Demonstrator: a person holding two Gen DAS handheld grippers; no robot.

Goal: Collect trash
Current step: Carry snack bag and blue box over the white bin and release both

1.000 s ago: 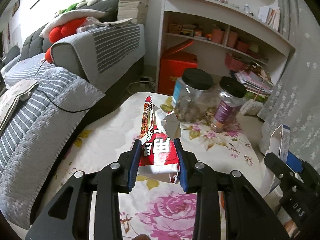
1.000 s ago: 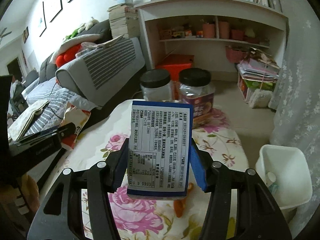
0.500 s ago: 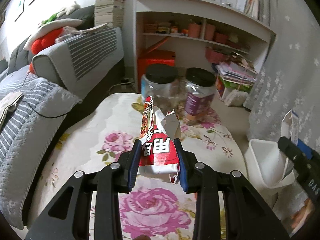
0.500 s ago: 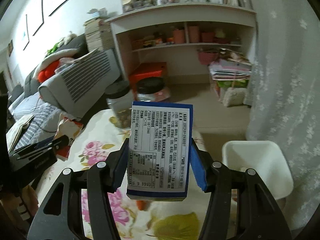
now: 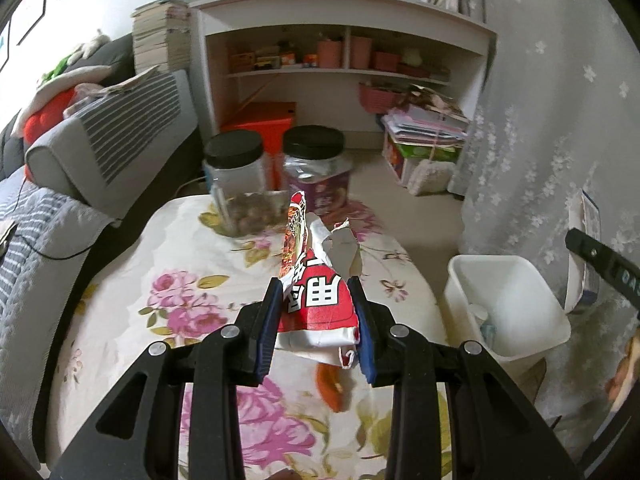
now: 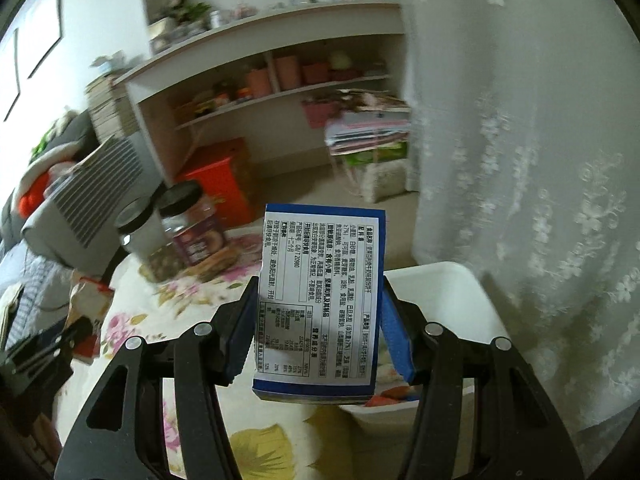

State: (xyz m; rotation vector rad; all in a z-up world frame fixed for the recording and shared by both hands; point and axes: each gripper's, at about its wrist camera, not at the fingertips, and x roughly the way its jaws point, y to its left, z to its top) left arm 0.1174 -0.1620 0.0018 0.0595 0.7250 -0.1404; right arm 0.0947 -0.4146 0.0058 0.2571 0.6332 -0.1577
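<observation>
My left gripper [image 5: 316, 292] is shut on a torn red snack wrapper [image 5: 316, 292] with white characters, held above the floral table [image 5: 192, 280]. In the right wrist view my right gripper [image 6: 318, 300] is shut on a blue and white carton [image 6: 320, 300] with a printed label, held upright over the near edge of a white bin [image 6: 448, 292]. That bin [image 5: 508, 300] stands on the floor to the right of the table and holds some trash. The right gripper with its carton [image 5: 586, 256] shows at the right edge of the left view.
Two black-lidded clear jars [image 5: 240, 184] stand at the table's far end. A grey striped sofa [image 5: 108, 144] lies left, a white shelf unit [image 5: 340, 68] and an orange box [image 5: 264, 120] behind, a pale curtain [image 6: 520, 160] right. An orange scrap [image 5: 330, 384] lies on the table.
Both grippers have swung to the right with their loads. The white bin has come into the left view, and the carton now hangs over the bin's edge in the right view.
</observation>
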